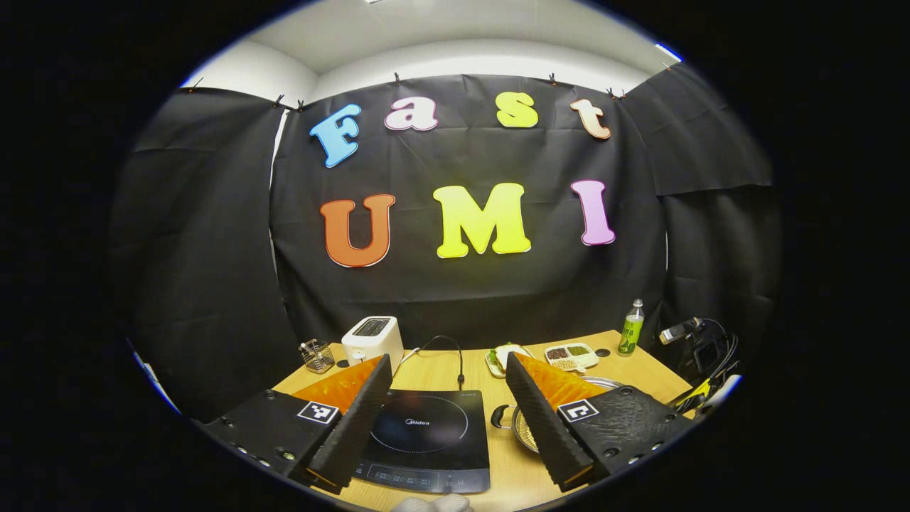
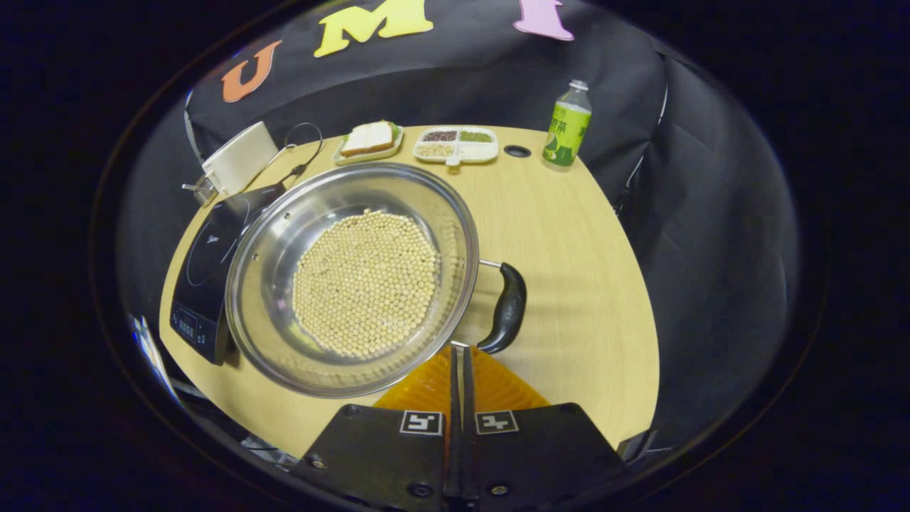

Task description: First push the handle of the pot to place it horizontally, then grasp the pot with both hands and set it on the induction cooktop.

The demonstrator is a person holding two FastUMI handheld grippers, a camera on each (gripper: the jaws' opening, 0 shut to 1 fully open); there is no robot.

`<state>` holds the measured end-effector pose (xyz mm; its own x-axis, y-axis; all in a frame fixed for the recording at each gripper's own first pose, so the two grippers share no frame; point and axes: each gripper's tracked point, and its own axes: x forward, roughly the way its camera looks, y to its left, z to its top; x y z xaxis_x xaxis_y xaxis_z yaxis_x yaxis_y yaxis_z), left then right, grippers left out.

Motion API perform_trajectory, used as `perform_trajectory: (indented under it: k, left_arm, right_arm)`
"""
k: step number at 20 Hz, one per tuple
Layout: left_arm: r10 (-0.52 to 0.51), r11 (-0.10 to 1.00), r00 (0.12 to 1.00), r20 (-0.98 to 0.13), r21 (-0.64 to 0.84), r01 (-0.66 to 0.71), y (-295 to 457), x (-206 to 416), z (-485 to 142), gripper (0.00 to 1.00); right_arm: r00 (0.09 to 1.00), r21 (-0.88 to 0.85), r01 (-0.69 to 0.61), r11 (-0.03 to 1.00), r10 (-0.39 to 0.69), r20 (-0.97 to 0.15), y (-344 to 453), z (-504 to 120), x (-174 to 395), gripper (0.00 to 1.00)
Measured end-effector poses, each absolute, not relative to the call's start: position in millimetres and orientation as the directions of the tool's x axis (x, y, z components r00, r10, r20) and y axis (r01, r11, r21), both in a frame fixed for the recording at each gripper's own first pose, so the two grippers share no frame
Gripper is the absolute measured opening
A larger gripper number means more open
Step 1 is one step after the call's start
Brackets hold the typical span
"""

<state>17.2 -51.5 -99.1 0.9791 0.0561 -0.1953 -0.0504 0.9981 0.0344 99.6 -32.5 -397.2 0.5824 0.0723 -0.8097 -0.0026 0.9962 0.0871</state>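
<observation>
Pot [image 2: 353,279], filled with beans, sits on the table [image 2: 569,235] just beside the induction cooktop [image 2: 206,274], black handle [image 2: 507,307] on its far side from it. Right gripper [image 2: 459,355] is pressed together near the handle's end; left gripper [image 1: 449,370] is spread wide above the cooktop.

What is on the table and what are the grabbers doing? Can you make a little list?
pot: steel, full of pale beans, on the table beside the cooktop
handle: black, at the pot's right side
cooktop: black, nothing on it
left gripper: fingers wide apart, above the cooktop
right gripper: fingers together, tips by the handle's near end
far edge: toaster, sandwich, bottle
</observation>
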Motion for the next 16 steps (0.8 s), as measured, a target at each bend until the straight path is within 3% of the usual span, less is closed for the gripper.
perform_trajectory:
  k: [2, 3, 4, 16]
  left_arm:
    - [0.068, 0.997, 0.977, -0.200, 0.035, -0.062, -56.2, 20.0, -100.9, 0.96]
    - [0.076, 0.997, 0.976, -0.203, 0.038, -0.070, -57.6, 21.3, -101.4, 0.96]
    - [0.085, 0.996, 0.975, -0.207, 0.038, -0.079, -59.8, 22.5, -103.0, 0.96]
    - [0.136, 0.991, 0.962, -0.235, 0.047, -0.128, -64.5, 37.7, -114.7, 0.96]
  right_arm:
    - [0.584, 0.077, -0.021, 0.997, 0.074, -0.808, -39.9, -398.2, 107.8, 0.00]
    - [0.584, 0.073, -0.026, 0.997, 0.075, -0.808, -42.9, -398.3, 111.9, 0.07]
    - [0.584, 0.070, -0.034, 0.997, 0.076, -0.808, -46.2, -397.4, 114.8, 0.01]
    - [0.594, 0.026, -0.062, 0.998, 0.058, -0.803, -64.6, -397.3, 137.7, 0.01]
